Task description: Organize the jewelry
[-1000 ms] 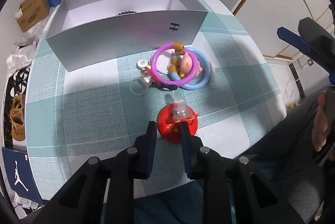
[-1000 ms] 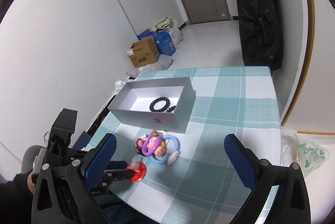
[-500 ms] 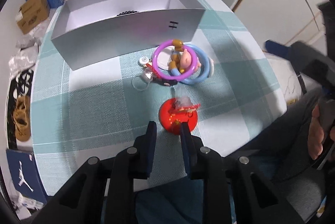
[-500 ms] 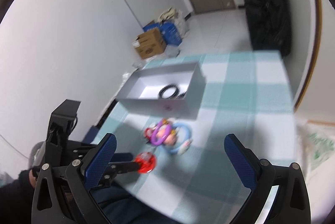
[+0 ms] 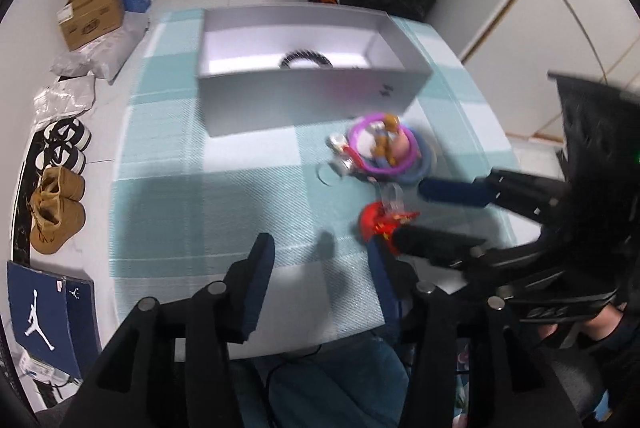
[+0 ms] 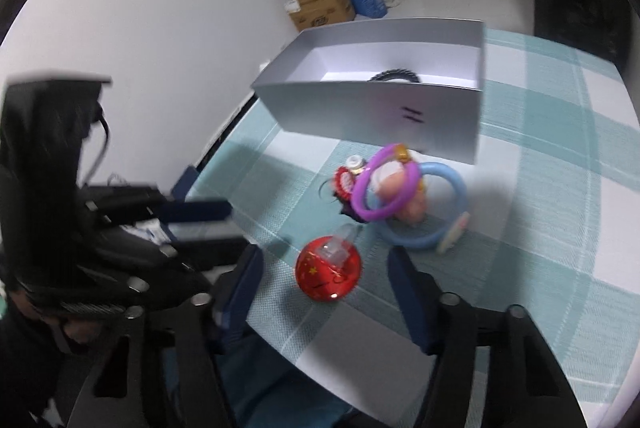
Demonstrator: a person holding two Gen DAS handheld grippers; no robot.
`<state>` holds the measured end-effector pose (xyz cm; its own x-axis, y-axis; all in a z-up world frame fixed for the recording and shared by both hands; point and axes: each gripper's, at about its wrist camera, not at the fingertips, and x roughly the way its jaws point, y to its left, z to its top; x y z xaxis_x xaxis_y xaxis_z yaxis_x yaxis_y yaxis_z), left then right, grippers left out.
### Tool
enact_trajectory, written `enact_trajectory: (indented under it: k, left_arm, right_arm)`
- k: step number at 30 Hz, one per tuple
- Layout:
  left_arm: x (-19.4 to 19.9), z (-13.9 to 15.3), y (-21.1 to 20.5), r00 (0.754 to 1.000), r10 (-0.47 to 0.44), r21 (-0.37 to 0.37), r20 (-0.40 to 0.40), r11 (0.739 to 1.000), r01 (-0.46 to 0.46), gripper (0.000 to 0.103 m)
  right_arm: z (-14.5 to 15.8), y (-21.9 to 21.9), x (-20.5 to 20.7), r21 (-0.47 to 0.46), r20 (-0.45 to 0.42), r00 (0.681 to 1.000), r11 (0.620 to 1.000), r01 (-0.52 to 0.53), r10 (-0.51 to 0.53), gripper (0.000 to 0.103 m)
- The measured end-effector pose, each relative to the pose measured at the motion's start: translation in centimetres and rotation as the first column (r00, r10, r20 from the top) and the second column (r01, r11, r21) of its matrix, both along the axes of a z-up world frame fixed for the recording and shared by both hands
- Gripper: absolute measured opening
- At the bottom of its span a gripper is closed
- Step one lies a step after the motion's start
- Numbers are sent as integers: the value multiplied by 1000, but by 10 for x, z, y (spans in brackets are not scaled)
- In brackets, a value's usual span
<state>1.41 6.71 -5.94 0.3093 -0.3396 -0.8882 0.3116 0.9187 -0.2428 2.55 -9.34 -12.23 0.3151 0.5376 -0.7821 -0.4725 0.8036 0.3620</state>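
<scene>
- The right gripper (image 6: 324,268) points down at the tabletop (image 6: 540,211), its blue-padded jaws closing but apart, with the red round ornament (image 6: 329,274) between them; the pads are not pressing on it
- The left gripper (image 5: 320,260) has its jaws opening, at a middling width, with only bare checked cloth between them
- In the left wrist view the right gripper (image 5: 404,218) comes in from the right, one blue finger (image 5: 456,189) beyond the red ornament (image 5: 378,220) and the other dark finger on its near side
- The red ornament lies on the tabletop near the front edge, with a clear plastic piece (image 6: 340,246) on top of it
- Just beyond it sits a small heap of jewelry: a purple ring (image 6: 384,187) leaning over a pink figure (image 6: 400,193), a light blue ring (image 6: 432,207) around them, and a small red charm (image 6: 344,183) at the left of the heap
- Behind the heap stands an open grey box (image 6: 376,115) with a dark beaded bracelet (image 6: 396,75) inside, partly hidden by the front wall
- On the floor beside the table are cardboard boxes (image 5: 92,11), shoes (image 5: 58,216) and a blue shoebox lid (image 5: 48,312)
</scene>
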Motion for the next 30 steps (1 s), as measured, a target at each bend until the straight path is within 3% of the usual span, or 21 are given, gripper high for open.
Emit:
enact_trajectory:
  k: [7,10,21,26,30]
  left_arm:
    - [1,1,-3,1000,14,-7,13,1000,-14,45]
    - [0,3,0,1000,10,-17,15,1000,-10,45]
    - [0,-1,0,1000,19,-24,-3,1000,-19,45]
    - [-4,-1,-16,999,-38,-67,-2,997,38,45]
    - [-6,-5,-36,996,-93,-51,0,994,93,45]
  right_arm:
    - [-6,14,1,-102,43,999,995,-5,10,32]
    - [-5,12,2,-105,47,999,995,-2,7,22]
    - [8,-2,-1,-48,72,997,998,40,-36,22]
    - [25,-17,0,2,103,992,997,77,-77,22]
    - [38,-37,0,36,120,982,990,139,-143,22]
